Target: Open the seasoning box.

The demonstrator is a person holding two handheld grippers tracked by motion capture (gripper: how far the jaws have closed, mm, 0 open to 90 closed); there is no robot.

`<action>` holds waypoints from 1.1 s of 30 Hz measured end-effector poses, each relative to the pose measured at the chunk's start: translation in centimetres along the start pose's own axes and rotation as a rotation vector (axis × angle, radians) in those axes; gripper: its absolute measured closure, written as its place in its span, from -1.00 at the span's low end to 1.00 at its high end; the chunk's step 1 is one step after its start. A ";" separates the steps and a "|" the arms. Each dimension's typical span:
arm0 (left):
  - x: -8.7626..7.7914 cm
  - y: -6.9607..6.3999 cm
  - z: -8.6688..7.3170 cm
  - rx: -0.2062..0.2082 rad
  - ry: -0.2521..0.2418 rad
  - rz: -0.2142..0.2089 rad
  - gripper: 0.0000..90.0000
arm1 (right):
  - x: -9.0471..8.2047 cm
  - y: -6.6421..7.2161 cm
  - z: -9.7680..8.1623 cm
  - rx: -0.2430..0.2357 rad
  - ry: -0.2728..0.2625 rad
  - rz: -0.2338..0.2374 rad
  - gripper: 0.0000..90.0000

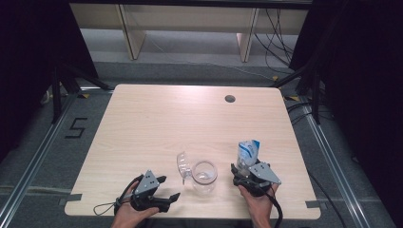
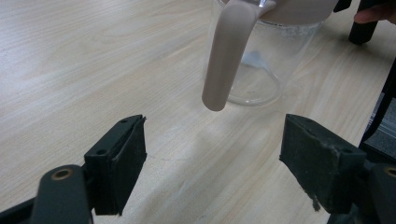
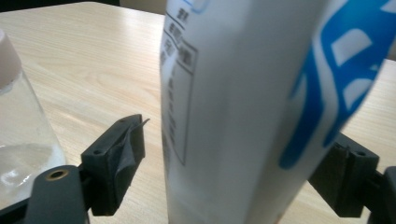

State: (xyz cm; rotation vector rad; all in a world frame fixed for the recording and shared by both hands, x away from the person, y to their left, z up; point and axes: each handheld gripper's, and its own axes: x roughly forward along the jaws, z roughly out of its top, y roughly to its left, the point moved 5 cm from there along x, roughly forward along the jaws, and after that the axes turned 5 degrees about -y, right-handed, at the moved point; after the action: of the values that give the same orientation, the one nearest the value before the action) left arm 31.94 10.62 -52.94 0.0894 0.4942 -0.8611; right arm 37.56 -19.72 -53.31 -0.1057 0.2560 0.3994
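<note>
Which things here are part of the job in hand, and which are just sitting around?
In the job:
- clear pitcher with beige handle
- white-and-blue carton, between the right gripper jaws
- left gripper, open, facing the handle

Just there:
- cable hole in the table
- floor cables

White-blue carton point(image 1: 248, 153) upright, near clear jug point(image 1: 204, 176).

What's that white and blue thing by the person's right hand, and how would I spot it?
Start at the pale wooden table and go to its near edge, right of the clear glass jug. There a soft pouch stands upright between the jaws of the right tongs. Its white body with blue print sets it apart from the see-through jug.
</note>
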 end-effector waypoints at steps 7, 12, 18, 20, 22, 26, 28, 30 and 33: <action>0.1 -0.1 -0.1 -0.016 0.000 0.002 -0.51 | 0.2 -0.1 0.1 -0.002 -0.009 -0.011 -0.51; 0.1 -0.1 -0.1 -0.016 0.000 0.000 -0.51 | 0.5 -0.1 0.2 0.001 -0.013 -0.014 -0.50; 0.0 -0.1 0.0 -0.017 0.000 0.001 -0.51 | 0.8 -0.3 0.3 -0.011 -0.019 -0.013 -0.42; 0.0 -0.1 -0.1 -0.015 0.001 0.000 -0.51 | 1.0 -0.6 0.4 -0.039 -0.032 -0.021 -0.40; 0.1 -0.1 0.0 -0.017 -0.003 0.000 -0.51 | 1.0 -0.6 0.3 -0.038 -0.029 -0.023 -0.38; 0.0 -0.1 0.0 -0.016 0.000 -0.001 -0.51 | 1.1 -0.7 0.4 -0.043 -0.028 -0.012 -0.35; 0.1 -0.1 0.0 -0.017 -0.001 0.000 -0.51 | 1.2 -0.7 0.4 -0.031 -0.030 -0.008 -0.33; 0.1 -0.1 -0.1 -0.015 0.001 -0.002 -0.51 | 1.1 -0.7 0.4 -0.035 -0.020 -0.005 -0.31; 0.1 -0.1 0.0 -0.017 0.000 -0.001 -0.51 | 1.2 -0.8 0.4 -0.030 -0.032 -0.002 -0.28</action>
State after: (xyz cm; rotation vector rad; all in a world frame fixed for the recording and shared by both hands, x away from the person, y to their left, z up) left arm 31.89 10.52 -52.98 0.0732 0.5013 -0.8576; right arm 39.01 -19.98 -53.16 -0.1294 0.2184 0.4023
